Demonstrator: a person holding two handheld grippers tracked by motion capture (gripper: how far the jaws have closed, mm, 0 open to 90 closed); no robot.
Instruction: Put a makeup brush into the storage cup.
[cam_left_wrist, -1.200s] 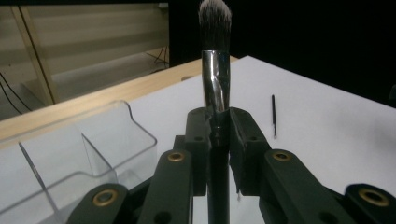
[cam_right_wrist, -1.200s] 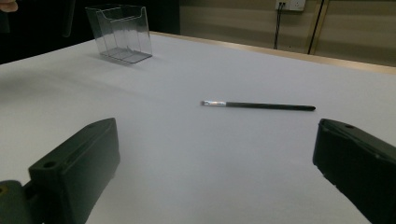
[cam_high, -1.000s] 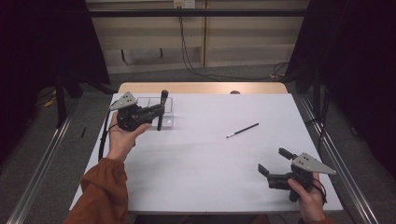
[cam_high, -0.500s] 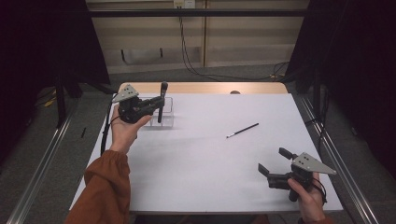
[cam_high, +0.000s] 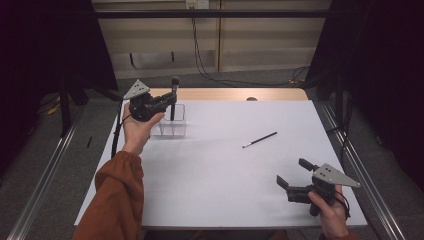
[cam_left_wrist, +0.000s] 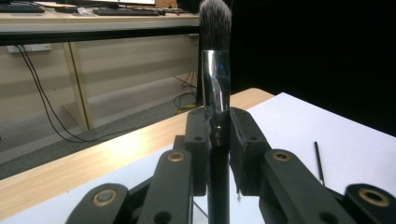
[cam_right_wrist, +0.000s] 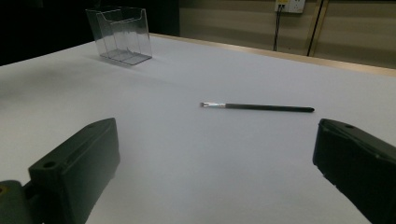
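Left gripper (cam_left_wrist: 218, 140) jaws clenched on handle of makeup brush (cam_left_wrist: 215, 70), bristles up, brush upright above clear holder (cam_high: 171, 125) at bench's far left. Risk: handle tip catches holder rim or divider on lowering, tips light holder; grip sits near ferrule, so brush may pivot or slip. Right gripper (cam_high: 296, 177) jaws spread wide, empty, low over bench (cam_high: 225, 170) near front right; thin brush (cam_high: 260, 139) lies well apart, mid-bench. Hard to tell: brush's lower end, hidden behind jaws; which holder compartment lies beneath.

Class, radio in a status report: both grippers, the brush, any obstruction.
Left gripper shut on makeup brush, upright above clear holder. Right gripper open, idle. Thin brush lies apart; nothing obstructing.
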